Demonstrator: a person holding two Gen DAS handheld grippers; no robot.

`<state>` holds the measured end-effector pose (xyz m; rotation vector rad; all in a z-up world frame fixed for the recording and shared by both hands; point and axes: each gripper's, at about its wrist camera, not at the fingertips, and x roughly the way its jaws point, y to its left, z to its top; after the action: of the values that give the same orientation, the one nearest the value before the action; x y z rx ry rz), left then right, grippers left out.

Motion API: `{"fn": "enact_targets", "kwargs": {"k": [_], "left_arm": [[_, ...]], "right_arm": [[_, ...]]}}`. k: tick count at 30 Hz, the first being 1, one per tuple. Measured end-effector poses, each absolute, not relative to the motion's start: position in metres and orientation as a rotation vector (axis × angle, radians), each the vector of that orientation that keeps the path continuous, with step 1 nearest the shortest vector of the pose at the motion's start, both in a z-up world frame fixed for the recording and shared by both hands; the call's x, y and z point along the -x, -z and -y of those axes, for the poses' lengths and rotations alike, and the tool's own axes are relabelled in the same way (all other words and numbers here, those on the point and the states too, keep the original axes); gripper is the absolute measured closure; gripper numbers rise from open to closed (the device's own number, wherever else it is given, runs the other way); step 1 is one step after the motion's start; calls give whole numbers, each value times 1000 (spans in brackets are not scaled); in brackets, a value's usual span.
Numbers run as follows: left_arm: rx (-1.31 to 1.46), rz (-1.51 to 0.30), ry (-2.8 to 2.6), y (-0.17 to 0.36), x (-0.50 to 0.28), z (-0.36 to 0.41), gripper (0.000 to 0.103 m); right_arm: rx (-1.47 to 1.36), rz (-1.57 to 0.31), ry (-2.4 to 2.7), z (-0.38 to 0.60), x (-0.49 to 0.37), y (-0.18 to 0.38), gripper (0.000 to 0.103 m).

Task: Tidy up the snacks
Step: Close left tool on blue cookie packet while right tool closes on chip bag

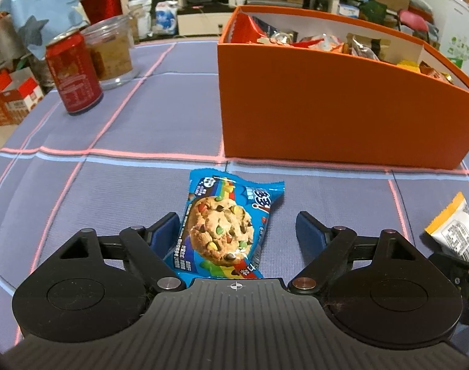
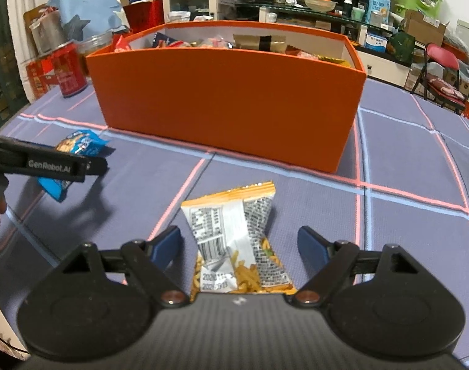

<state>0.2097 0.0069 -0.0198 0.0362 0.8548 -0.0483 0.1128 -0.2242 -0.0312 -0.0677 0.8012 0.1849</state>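
A blue cookie packet (image 1: 225, 231) lies on the tablecloth between the open fingers of my left gripper (image 1: 236, 228); the left finger touches its edge, the right stands apart. It also shows in the right wrist view (image 2: 77, 151), behind the left gripper's finger. A yellow and white snack packet (image 2: 240, 243) lies between the open fingers of my right gripper (image 2: 239, 243), untouched; it also shows in the left wrist view (image 1: 453, 231). The orange box (image 1: 342, 104), holding several snacks, stands just beyond; it also shows in the right wrist view (image 2: 228, 98).
A red drink can (image 1: 72, 74) and a clear plastic jar (image 1: 111, 52) stand at the far left of the table. A blue shark-shaped paper bag (image 1: 40, 12) is behind them. The purple checked tablecloth (image 1: 126, 185) covers the table. A red folding chair (image 2: 441, 71) stands beyond the table's right edge.
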Motion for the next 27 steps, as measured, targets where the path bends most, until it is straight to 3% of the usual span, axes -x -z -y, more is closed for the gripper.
{"fn": "enact_targets", "kwargs": {"k": [27], "left_arm": [[-29, -848, 45, 21, -211, -3, 39]], "right_arm": [[64, -813, -167, 221, -113, 31, 18]]}}
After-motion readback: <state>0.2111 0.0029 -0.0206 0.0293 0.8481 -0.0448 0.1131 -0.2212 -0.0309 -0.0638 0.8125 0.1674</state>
